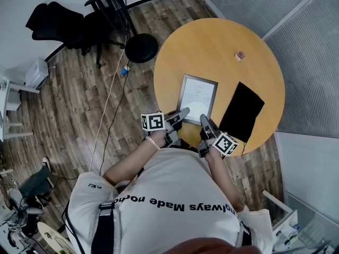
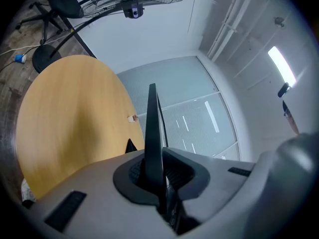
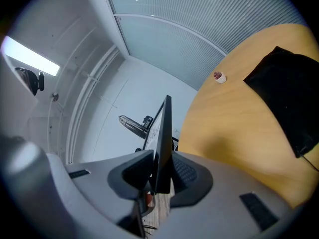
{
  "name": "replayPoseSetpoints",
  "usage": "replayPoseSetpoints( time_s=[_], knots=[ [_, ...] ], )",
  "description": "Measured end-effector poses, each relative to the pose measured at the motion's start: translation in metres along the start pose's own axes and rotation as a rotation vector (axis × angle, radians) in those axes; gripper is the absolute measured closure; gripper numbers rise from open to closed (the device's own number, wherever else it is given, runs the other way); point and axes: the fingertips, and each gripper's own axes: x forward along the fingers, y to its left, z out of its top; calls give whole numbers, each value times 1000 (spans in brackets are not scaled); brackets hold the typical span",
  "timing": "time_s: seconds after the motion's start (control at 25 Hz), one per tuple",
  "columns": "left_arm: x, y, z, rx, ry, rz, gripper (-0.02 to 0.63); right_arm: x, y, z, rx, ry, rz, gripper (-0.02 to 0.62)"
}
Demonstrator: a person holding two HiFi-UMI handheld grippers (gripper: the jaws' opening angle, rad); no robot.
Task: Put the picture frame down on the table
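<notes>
- Seen from overhead, a person in a white printed shirt (image 1: 175, 194) stands at the lower centre of the frame, reaching both arms towards a round wooden table (image 1: 212, 46) in the upper right.
- A picture frame (image 1: 198, 97) with a grey border and a pale sheet inside sits over the middle of the table, held by its near edge. I cannot tell whether its far edge touches the wood.
- The left gripper (image 1: 183, 111) grips the frame's near left corner. In its own view the frame runs edge-on between the jaws, which are closed tight on it.
- The right gripper (image 1: 204, 119) grips the near right corner. In its own view the dark pads lie against both faces of the frame's edge.
- A black cloth (image 1: 242, 111) lies flat on the table just right of the frame, hanging slightly over the table's rim.
- A small pinkish object (image 1: 240, 55) rests on the table further up, well apart from the frame.
- On the wooden floor at upper left are a black office chair (image 1: 58, 23) and a fan's round black base (image 1: 141, 47).
</notes>
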Motion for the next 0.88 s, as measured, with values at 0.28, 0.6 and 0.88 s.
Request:
replayPoseSetpoints(
  time_s=[0.28,0.6,0.88],
  knots=[
    [-1,13,-6,-13,14,27,571,2,-8,-8,21,21,-18,486],
    [1,29,-14,-5,33,50,571,3,-24,-16,20,39,-45,483],
    [2,40,-17,7,54,78,571,7,-35,-22,20,59,-77,479]
  ],
)
